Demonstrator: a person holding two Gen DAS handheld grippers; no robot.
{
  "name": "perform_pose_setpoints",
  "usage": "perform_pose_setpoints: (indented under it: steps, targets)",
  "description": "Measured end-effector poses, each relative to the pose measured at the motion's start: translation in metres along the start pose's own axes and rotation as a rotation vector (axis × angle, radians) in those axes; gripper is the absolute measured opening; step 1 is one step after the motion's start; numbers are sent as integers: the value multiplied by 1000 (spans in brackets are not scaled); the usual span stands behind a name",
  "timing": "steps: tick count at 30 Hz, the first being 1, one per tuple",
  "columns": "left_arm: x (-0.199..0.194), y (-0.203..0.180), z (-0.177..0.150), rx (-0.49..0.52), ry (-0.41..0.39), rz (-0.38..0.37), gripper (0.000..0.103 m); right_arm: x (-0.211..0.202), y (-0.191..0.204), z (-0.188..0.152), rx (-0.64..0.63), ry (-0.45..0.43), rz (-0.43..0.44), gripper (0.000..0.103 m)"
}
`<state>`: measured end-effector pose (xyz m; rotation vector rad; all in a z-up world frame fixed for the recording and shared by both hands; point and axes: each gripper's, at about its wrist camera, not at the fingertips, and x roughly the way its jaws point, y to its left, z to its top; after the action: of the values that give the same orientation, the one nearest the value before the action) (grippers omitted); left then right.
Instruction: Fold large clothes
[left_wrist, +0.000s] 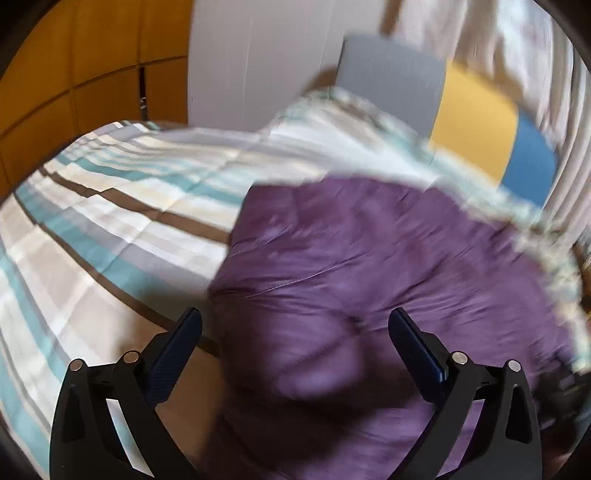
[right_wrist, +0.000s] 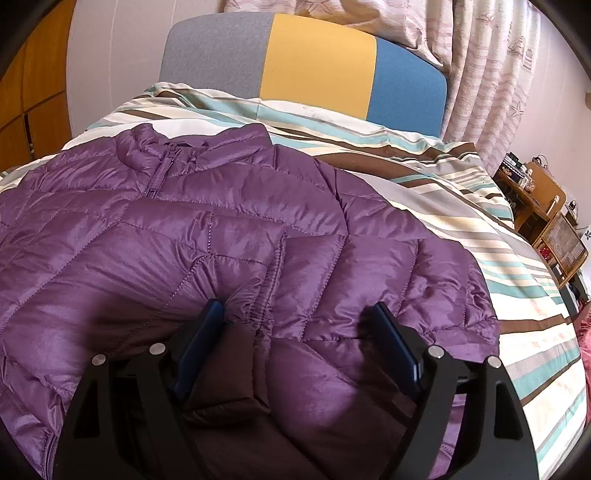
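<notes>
**One purple jacket on the bed, two grippers above it**

One purple puffer jacket (right_wrist: 229, 236) lies spread on the striped bed (right_wrist: 517, 280). The left gripper (left_wrist: 295, 325) and right gripper (right_wrist: 299, 314) both tilt downward over it, fingers (right_wrist: 201, 332) apart, gripping nothing.

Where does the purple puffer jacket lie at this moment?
In the right wrist view the purple puffer jacket lies spread on the striped bedcover, collar toward the grey, yellow and blue headboard.

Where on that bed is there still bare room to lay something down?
Striped bedspread lies bare between the purple jacket and the colour-block headboard, and along the jacket's right side. The left wrist view shows more bare bedspread left of the jacket. Both open grippers crowd its near end.
</notes>
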<state>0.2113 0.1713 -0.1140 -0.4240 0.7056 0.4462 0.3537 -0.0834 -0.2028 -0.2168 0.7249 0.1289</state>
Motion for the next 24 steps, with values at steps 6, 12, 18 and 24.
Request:
perform_pose_setpoints:
  steps: [6,12,18,24]
  targets:
    - [-6,-69,2,177,-22,-52,100,-2,-1,-1,4,-5,1,83]
    - [54,-108,-21,369,45,60,100,0,-4,-2,19,2,21,83]
    - [72,-101,-24,341,95,46,100,11,-9,0,55,32,58,88]
    - [73,-97,-24,322,105,24,100,13,-11,1,65,34,66,89]
